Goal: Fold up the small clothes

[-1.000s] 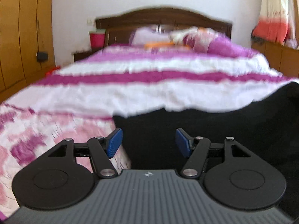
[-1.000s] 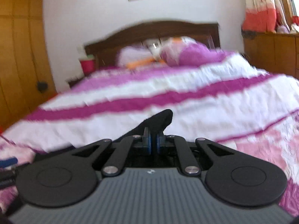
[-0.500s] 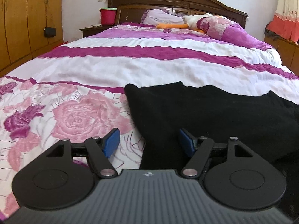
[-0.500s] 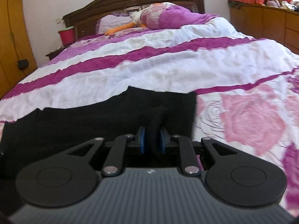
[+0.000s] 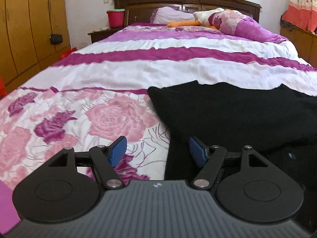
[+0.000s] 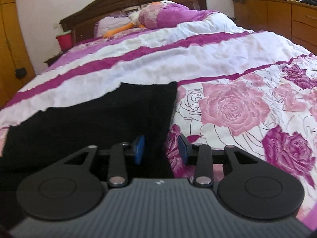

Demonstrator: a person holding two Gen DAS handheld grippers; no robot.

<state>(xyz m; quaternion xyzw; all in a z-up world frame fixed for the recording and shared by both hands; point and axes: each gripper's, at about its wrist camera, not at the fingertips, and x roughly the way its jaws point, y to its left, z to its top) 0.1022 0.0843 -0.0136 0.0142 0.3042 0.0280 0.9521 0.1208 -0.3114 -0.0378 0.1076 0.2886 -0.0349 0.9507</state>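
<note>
The right gripper has its jaws opening, about a third of the way apart, and the right-hand edge of the black garment runs up between them. The blue pads no longer press on the cloth, so this reads as a release: the edge has been laid where it should lie and is being let go. The left gripper stands with its jaws wide and grips nothing; its right pad hangs over the garment's left border and its left pad over the rose print, straddling that edge without closing on it. I judge it is placed there either just after its own release or ready to take the next edge.

The garment lies flat across the near end of the bed, on the flowered bedspread, its far edge reaching the white and magenta stripes. It looks doubled over, though black on black hides any fold line or layering. What kind of clothing it is cannot be told. Its near edge is cut off under both gripper bodies, and neither view shows its full width. The right wrist view is slightly blurred.
</note>
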